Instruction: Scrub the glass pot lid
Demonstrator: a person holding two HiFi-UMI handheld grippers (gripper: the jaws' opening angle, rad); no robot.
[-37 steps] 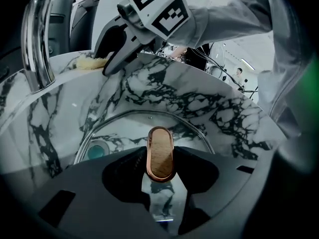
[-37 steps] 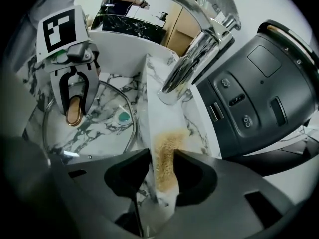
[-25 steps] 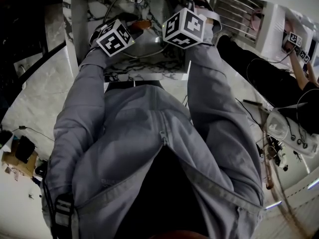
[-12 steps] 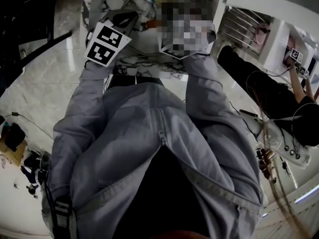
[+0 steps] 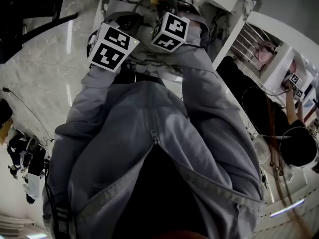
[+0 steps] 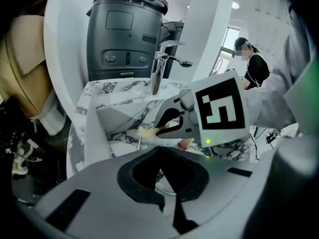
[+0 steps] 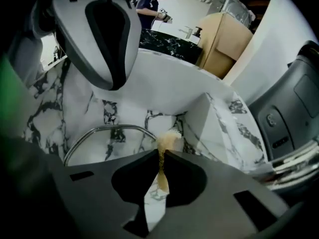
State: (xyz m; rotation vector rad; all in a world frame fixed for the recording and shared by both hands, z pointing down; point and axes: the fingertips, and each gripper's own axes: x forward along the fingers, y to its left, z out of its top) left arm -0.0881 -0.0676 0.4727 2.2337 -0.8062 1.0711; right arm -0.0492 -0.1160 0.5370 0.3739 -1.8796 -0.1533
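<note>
Marble-veined sink surround [image 5: 149, 61] fills the top of the head view; the rest is the person's grey jacket [image 5: 114, 133]. L cube [image 5: 110, 46] and R cube [image 5: 170, 31] sit side by side over the basin. Both sets of jaws, and whatever lies under them, are hidden from here.

L gripper view: L gripper [image 6: 160, 151] has just been closing & its fingers are pressed together, tip to tip. Nothing is plainly pinched. A thin curved steel rim shows thru the gap behind the tips; can't tell if it touches. Just ahead, the glass lid [image 6: 172, 141] lies down in the basin, w/ what looks like a pinkish knob [image 6: 185, 143] on it. R gripper [image 6: 160, 127] reaches over it, w/ a yellowish scrubber [image 6: 146, 131] at the lid's left edge. Behind: faucet [image 6: 158, 73].

R gripper view: fingers clamped on the scrubber, a frayed tuft poking past the tips right at the arc of the rim. Contact w/ the glass: can't tell. Marble reads clearly thru the glass; no suds or water seen.

Progress, my read: the tool's in hand and brought to the lid, so prep is done. Scrubbing proper looks barely begun or abt to start. Left to do: work the scrubber across glass and rim, prob. w/ L gripper steadying the lid.
</note>
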